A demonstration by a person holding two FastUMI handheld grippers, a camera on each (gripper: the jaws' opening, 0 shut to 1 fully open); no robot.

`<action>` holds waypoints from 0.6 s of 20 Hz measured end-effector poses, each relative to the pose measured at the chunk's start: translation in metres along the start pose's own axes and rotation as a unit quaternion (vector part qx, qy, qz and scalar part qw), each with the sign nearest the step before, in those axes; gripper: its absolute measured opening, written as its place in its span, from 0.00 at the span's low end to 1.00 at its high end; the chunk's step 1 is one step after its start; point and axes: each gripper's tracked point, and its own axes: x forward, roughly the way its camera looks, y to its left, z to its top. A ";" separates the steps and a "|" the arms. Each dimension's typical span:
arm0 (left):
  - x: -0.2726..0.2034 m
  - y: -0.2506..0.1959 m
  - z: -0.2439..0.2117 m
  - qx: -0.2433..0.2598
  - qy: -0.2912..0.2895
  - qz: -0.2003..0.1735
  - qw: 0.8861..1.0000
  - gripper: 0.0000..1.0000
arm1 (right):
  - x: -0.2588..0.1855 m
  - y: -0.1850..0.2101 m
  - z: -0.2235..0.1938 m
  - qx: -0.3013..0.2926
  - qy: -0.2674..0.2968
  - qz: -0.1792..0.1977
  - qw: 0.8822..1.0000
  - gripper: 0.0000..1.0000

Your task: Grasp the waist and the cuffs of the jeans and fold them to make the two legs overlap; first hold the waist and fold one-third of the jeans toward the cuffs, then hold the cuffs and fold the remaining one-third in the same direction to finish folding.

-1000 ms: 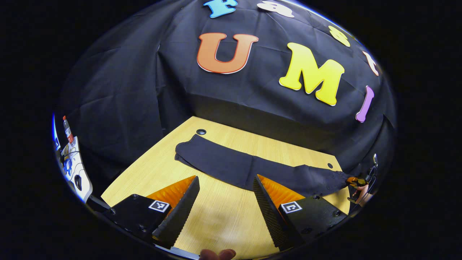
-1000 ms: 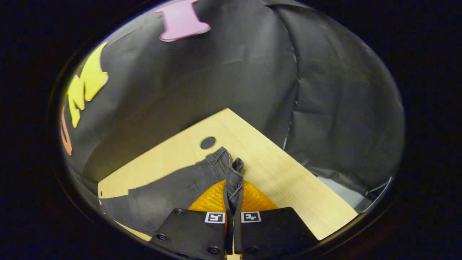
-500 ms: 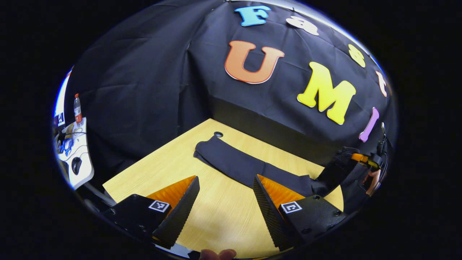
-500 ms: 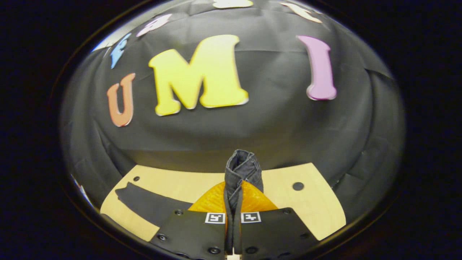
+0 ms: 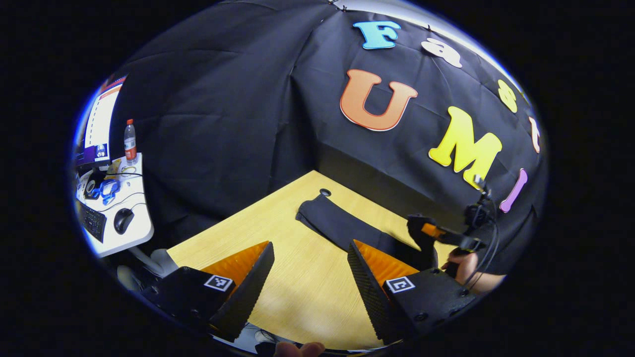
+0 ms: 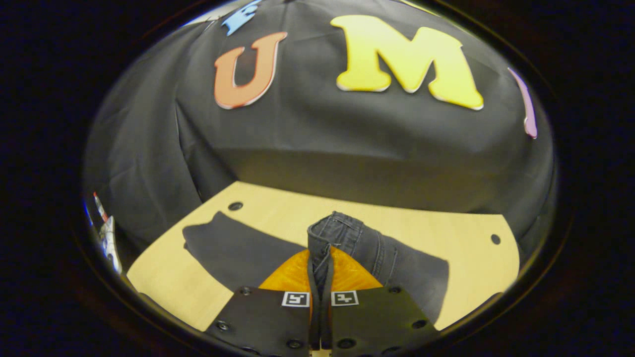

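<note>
Dark jeans (image 5: pixel 337 225) lie lengthwise on the wooden table (image 5: pixel 268 223), legs overlapped. In the left gripper view my left gripper (image 5: pixel 310 248) hovers open above the table's near side, short of the jeans and holding nothing. Farther right, a hand (image 5: pixel 464 265) holds the right gripper (image 5: pixel 421 230) over the jeans. In the right gripper view my right gripper (image 6: pixel 320 255) is shut on the waist (image 6: pixel 337 230), lifted and doubled back over the trouser legs. The cuff end (image 6: pixel 218 240) lies flat at the left.
Black cloth walls close off the table's far and side edges. The tabletop has small round holes (image 6: pixel 235 205) (image 6: pixel 492 239) near its back corners. Beyond the table's left end stands a white desk (image 5: pixel 129 228) with a bottle (image 5: pixel 130 141), a mouse and a keyboard.
The right gripper has lifted the waist off the table and carried it over the legs toward the cuffs. The left gripper stays open; its view has swung, bringing the side desk into sight.
</note>
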 end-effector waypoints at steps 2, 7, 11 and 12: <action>-0.006 0.010 0.000 0.009 -0.002 0.013 1.000 0.96 | 0.011 -0.002 -0.020 -0.002 0.027 -0.005 1.000 0.01; -0.010 0.029 -0.008 0.002 0.008 0.033 0.999 0.96 | 0.028 0.008 -0.039 -0.039 0.049 -0.012 0.998 0.00; -0.003 0.033 -0.014 -0.010 0.020 0.045 0.999 0.96 | 0.029 0.029 -0.057 -0.054 0.076 0.038 0.995 0.18; 0.001 0.033 -0.014 -0.011 0.022 0.048 0.999 0.96 | 0.022 0.038 -0.055 -0.056 0.074 0.055 0.994 0.30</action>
